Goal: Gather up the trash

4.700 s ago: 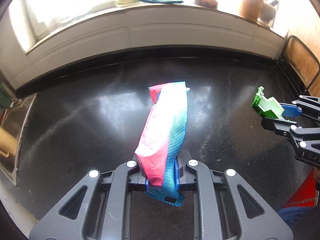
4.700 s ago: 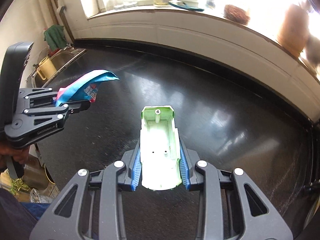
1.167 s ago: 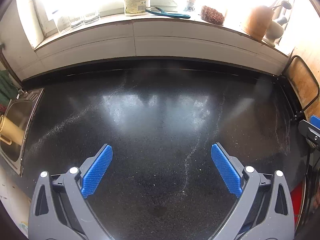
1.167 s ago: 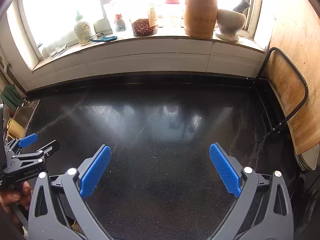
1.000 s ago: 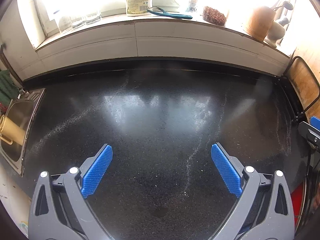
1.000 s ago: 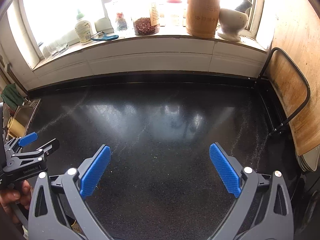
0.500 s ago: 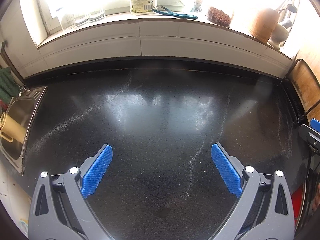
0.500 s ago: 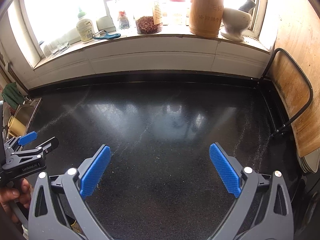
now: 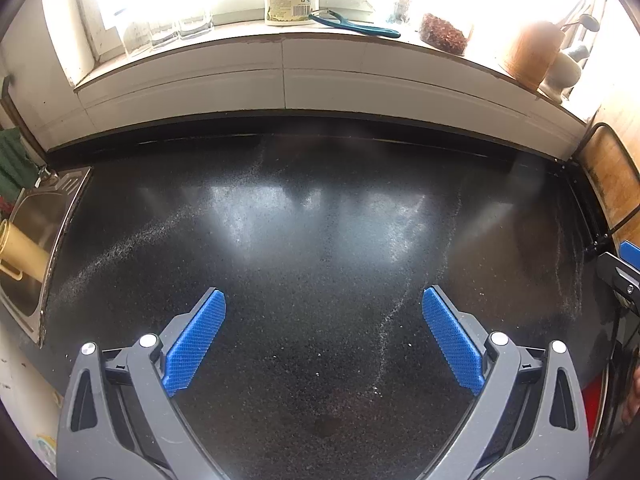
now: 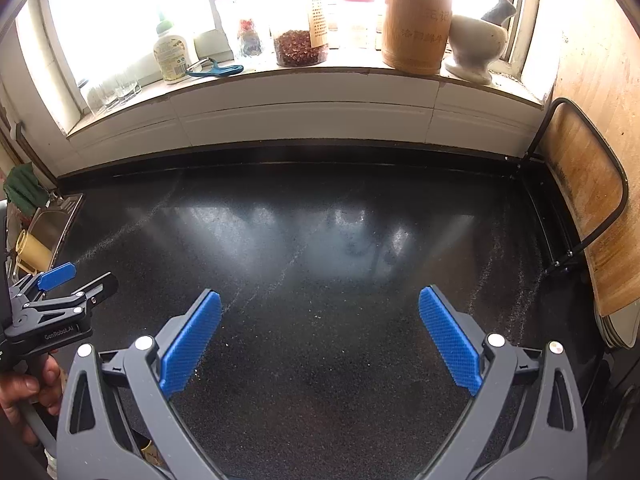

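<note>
1. Black speckled stone worktop (image 9: 320, 240) fills both wrist views, glossy under glare from the window and dusted with pale streaks of fine grit and a few white crumbs; no wrapper or other trash lies on it anywhere the cameras reach.

2. Left gripper (image 9: 323, 340) hangs above the counter with its jaws spread wide and nothing between the blue ribbed pads (image 9: 196, 340). Right gripper (image 10: 320, 338) does likewise, wide apart and empty. In the right wrist view a hand (image 10: 24, 384) grips the left tool's handle at the frame's lower left.

3. Tiled sill (image 10: 300, 76) behind the counter carries household goods, not litter: a plastic bottle (image 10: 172, 54) with a label, a teal-handled peeler (image 10: 216, 68), a clear jar of reddish dried bits (image 10: 298, 46), a wooden utensil pot (image 10: 416, 32) and a pale stone mortar (image 10: 474, 48). Small drinking glasses (image 9: 168, 32) stand toward the left.

4. Steel sink (image 9: 36, 240) sits at the counter's left end with a yellowish cup (image 9: 22, 248) in it; a worn wooden cutting board (image 10: 584, 216) leans in a black wire rack on the right.

5. Judged from the bare counter, the pick-up work looks finished or nearly so. Doing this step well would mean sweeping both cameras slowly over the corners, the rack's foot and the sink edge for any missed scrap, keeping the jaws spread and clear of the sill's breakables. The loose grit is too fine for these pads to pinch; a cloth would suit it better.
</note>
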`<state>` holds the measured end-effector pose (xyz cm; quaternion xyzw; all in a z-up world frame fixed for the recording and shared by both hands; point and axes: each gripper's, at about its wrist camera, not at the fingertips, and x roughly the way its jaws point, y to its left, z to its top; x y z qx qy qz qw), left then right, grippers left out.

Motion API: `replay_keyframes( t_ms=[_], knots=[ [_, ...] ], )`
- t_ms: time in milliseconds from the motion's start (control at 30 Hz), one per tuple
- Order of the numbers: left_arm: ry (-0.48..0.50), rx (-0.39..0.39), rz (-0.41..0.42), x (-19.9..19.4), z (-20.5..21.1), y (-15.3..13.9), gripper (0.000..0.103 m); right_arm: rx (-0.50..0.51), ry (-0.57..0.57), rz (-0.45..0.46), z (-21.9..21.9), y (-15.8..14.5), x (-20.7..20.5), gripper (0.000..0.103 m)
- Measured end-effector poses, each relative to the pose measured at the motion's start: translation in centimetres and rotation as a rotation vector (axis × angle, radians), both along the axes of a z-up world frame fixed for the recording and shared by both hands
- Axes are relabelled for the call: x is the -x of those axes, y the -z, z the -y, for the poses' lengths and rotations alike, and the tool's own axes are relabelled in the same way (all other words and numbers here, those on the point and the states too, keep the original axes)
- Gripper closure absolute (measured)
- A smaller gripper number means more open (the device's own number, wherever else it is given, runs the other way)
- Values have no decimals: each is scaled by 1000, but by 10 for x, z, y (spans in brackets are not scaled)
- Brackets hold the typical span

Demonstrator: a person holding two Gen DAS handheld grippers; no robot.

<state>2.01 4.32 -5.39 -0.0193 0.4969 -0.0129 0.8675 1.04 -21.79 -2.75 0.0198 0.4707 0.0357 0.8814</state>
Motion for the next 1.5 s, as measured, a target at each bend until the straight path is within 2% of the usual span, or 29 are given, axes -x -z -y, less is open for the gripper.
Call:
replay_keyframes(
  t_ms=[1500],
  knots=[
    [8,-12,0,5,0,0,7,-5,-17,-6,0,3,-2,7]
  ],
)
